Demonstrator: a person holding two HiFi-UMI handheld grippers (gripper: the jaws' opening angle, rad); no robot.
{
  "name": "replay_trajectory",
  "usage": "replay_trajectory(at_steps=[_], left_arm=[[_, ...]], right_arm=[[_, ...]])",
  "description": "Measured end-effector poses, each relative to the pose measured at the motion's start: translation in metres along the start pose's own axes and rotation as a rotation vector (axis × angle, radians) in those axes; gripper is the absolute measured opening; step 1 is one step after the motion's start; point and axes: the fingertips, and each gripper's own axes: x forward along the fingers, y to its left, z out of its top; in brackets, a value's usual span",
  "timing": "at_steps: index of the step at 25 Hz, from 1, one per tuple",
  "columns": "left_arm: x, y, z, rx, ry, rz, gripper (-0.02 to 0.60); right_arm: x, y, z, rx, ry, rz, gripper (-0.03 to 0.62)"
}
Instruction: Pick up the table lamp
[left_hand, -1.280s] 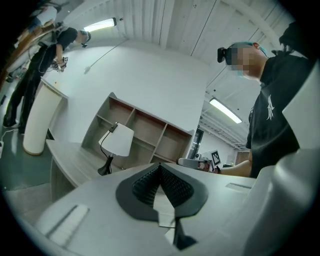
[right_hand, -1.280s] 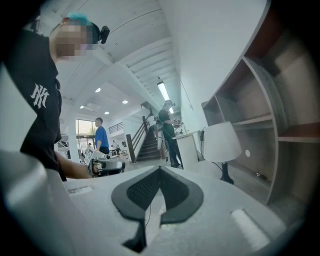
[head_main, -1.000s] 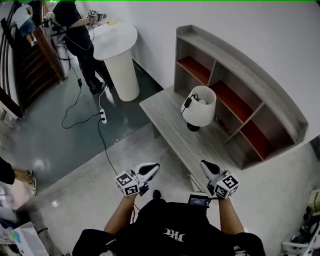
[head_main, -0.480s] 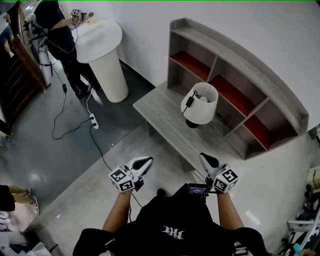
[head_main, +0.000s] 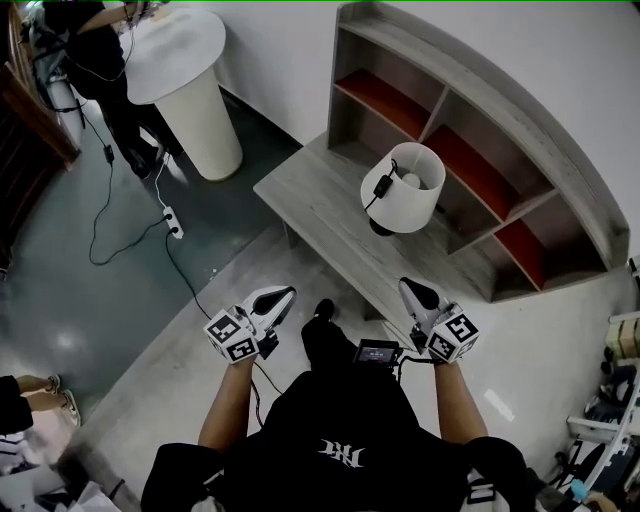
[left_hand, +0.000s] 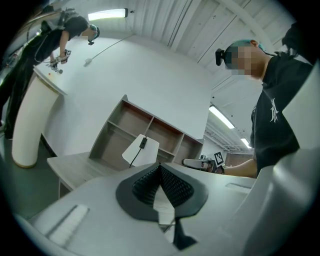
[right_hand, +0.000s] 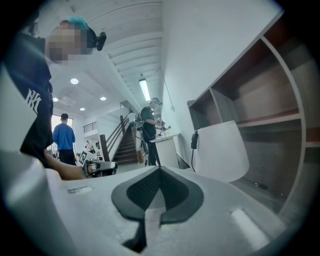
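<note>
The table lamp (head_main: 403, 187) has a white shade, a dark base and a black switch on its cord; it stands upright on the low grey wooden table (head_main: 310, 205). It also shows as the lamp (left_hand: 141, 150) in the left gripper view and the lamp (right_hand: 220, 150) in the right gripper view. My left gripper (head_main: 283, 297) is shut and empty, over the floor short of the table. My right gripper (head_main: 411, 290) is shut and empty, near the table's front edge, apart from the lamp.
A grey shelf unit (head_main: 470, 130) with red-floored compartments stands against the wall behind the table. A white pedestal table (head_main: 190, 85) with a person (head_main: 95, 50) beside it stands at the far left. A black cable and power strip (head_main: 170, 220) lie on the floor.
Both grippers, still shut, have come closer to the table and lamp. The lamp and table sit nearer and more central in the head view.
</note>
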Motion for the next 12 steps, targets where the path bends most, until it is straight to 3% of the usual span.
replay_trajectory(at_steps=[7,12], left_arm=[[0.029,0.039,0.018,0.022,0.048,-0.014,0.002],[0.067,0.062,0.05,0.029,0.111,-0.056,0.002]], right_arm=[[0.033,-0.046,0.001,0.041,-0.013,-0.035,0.003],[0.043,-0.073,0.009,0.087,-0.043,-0.082,0.003]])
